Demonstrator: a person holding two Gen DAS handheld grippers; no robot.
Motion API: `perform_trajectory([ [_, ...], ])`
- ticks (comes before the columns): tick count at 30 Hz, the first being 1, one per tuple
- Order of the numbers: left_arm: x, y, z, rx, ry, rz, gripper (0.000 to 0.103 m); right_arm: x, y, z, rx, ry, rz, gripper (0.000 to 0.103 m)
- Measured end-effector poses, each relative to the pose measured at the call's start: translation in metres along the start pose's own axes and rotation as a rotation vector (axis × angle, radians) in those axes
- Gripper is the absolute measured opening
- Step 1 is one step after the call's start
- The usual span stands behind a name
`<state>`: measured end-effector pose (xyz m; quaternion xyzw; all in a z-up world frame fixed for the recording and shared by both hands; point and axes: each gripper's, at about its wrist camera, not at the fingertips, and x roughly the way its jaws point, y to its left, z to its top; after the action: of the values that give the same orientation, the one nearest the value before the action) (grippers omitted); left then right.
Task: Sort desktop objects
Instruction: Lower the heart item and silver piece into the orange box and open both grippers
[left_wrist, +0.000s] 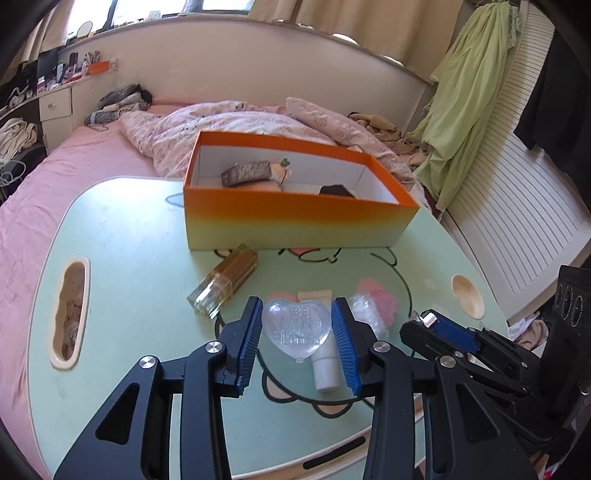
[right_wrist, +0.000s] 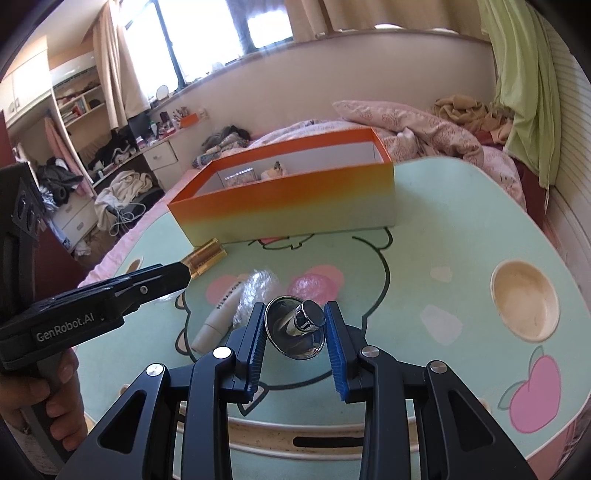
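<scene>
My left gripper (left_wrist: 297, 325) is shut on a clear heart-shaped case (left_wrist: 295, 326), held above the green table (left_wrist: 129, 288). Under it lie a white cosmetic tube (left_wrist: 325, 373) and a crinkled clear wrapper (left_wrist: 365, 314). An amber glass bottle (left_wrist: 223, 282) lies in front of the orange box (left_wrist: 291, 221), which holds a few small items. My right gripper (right_wrist: 295, 328) is shut on a shiny chrome knobbed piece (right_wrist: 297, 326). The tube (right_wrist: 218, 319), wrapper (right_wrist: 255, 291), bottle (right_wrist: 205, 256) and box (right_wrist: 288, 206) show in the right wrist view too.
The table stands against a bed with a pink quilt (left_wrist: 229, 129). It has a slot handle (left_wrist: 70, 314) at the left and a round cup recess (right_wrist: 524, 299) at the right. My left gripper's body (right_wrist: 92, 306) crosses the right view's left side.
</scene>
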<state>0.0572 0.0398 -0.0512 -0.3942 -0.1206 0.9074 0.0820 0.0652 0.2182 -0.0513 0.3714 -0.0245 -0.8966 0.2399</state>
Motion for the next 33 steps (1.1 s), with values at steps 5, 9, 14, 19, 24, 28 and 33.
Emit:
perform_trajectory([
  [5, -0.005, -0.004, 0.014, 0.013, -0.025, -0.007, 0.04, -0.002, 0.003, 0.013, -0.025, -0.02, -0.006, 0.03],
  [9, -0.005, -0.007, 0.028, 0.025, -0.033, -0.018, 0.04, -0.002, 0.005, 0.025, -0.042, -0.038, -0.005, 0.03],
  [14, -0.003, -0.013, 0.049, 0.045, -0.054, -0.019, 0.04, 0.0, 0.006, 0.044, -0.073, -0.068, -0.008, 0.03],
  [19, 0.002, -0.018, 0.072, 0.059, -0.077, -0.016, 0.04, 0.003, -0.002, 0.071, -0.077, -0.098, -0.012, 0.03],
  [24, 0.024, -0.017, 0.094, 0.048, -0.051, -0.025, 0.04, 0.02, -0.006, 0.098, -0.078, -0.1, -0.013, 0.03],
  [28, 0.046, -0.011, 0.114, 0.026, -0.005, -0.028, 0.04, 0.046, -0.005, 0.121, -0.104, -0.078, -0.03, 0.03],
  [33, 0.07, 0.002, 0.129, 0.02, 0.037, 0.016, 0.04, 0.084, -0.004, 0.136, -0.114, -0.007, -0.019, 0.03],
])
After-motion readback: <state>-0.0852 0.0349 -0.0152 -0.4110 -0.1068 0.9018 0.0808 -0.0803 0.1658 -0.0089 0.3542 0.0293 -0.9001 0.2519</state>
